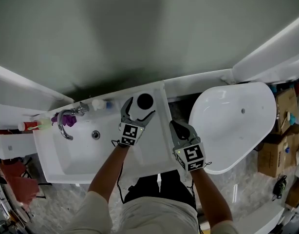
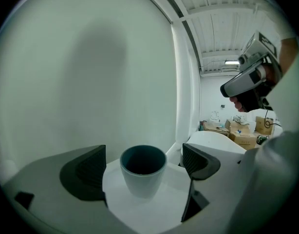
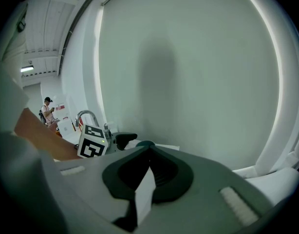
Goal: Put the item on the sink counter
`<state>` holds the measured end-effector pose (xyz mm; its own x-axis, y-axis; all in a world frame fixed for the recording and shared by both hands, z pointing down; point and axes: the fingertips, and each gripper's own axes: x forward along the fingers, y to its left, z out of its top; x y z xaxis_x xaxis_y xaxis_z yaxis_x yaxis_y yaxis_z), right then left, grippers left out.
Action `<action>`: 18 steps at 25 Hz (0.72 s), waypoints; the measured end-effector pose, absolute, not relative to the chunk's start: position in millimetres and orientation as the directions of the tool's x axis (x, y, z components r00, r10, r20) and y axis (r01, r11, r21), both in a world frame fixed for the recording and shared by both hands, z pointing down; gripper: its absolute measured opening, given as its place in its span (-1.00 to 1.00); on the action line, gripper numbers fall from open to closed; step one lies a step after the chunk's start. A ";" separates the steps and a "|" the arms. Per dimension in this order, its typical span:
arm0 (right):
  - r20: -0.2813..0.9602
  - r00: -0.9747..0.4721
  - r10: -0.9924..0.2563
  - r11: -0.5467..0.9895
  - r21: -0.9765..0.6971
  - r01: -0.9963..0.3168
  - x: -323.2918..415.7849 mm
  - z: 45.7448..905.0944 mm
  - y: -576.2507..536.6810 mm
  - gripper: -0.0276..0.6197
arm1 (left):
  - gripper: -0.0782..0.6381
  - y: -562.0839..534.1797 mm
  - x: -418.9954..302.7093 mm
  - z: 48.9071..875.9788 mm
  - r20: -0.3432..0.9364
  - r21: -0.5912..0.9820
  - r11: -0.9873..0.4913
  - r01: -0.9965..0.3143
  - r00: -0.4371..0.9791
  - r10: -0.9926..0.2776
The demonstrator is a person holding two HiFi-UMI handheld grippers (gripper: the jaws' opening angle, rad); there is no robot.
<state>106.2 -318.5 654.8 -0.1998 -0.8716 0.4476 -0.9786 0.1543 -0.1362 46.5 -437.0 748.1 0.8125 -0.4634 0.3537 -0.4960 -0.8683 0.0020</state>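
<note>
Between the wide-open jaws of the left gripper (image 1: 139,109), untouched, white teal-lined ceramic cup (image 2: 143,170) stands upright on white sink table (image 1: 157,152). Best to back out straight toward 6 o'clock, no sideways drift. Right gripper (image 3: 149,156) closed, empty.

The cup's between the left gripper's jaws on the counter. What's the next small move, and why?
Probably draw the left gripper straight back. The cup stands upright on the sink counter, the jaws apart and clear of its sides, so it looks released; a straight retreat shouldn't tip it.
</note>
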 end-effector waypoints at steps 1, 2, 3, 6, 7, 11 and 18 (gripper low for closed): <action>0.445 -0.194 -0.874 0.152 -0.128 -0.980 106.0 649.1 -316.5 -0.90 | 0.54 -435.0 44.0 741.1 0.351 -0.003 -0.869 -0.495 0.813 -0.464; 0.443 -0.189 -0.877 0.150 -0.122 -0.981 105.8 643.2 -314.1 -0.90 | 0.54 -432.7 41.6 733.4 0.348 -0.007 -0.870 -0.493 0.815 -0.464; 0.437 -0.185 -0.880 0.148 -0.117 -0.982 105.1 636.5 -311.7 -0.90 | 0.54 -429.9 39.4 725.1 0.345 -0.011 -0.871 -0.490 0.816 -0.464; 0.418 -0.178 -0.891 0.145 -0.108 -0.983 101.5 616.5 -302.6 -0.90 | 0.53 -418.7 31.7 698.2 0.338 -0.027 -0.875 -0.483 0.820 -0.463; 0.412 -0.175 -0.894 0.143 -0.107 -0.984 99.8 610.6 -298.9 -0.90 | 0.53 -414.4 28.2 689.1 0.335 -0.032 -0.875 -0.483 0.820 -0.464; 0.380 -0.168 -0.909 0.136 -0.110 -0.985 91.4 585.0 -286.0 -0.90 | 0.53 -397.2 11.7 652.3 0.319 -0.042 -0.874 -0.485 0.822 -0.471; 0.332 -0.170 -0.928 0.144 -0.103 -0.984 84.8 545.1 -260.3 -0.89 | 0.52 -361.3 -10.0 599.6 0.305 -0.047 -0.875 -0.482 0.827 -0.472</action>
<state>84.8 -260.3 545.1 -0.1704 -0.9278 0.3320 -0.9842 0.1440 -0.1028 -10.0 -361.3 599.6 0.8270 -0.4720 0.3053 -0.4818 -0.8750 -0.0475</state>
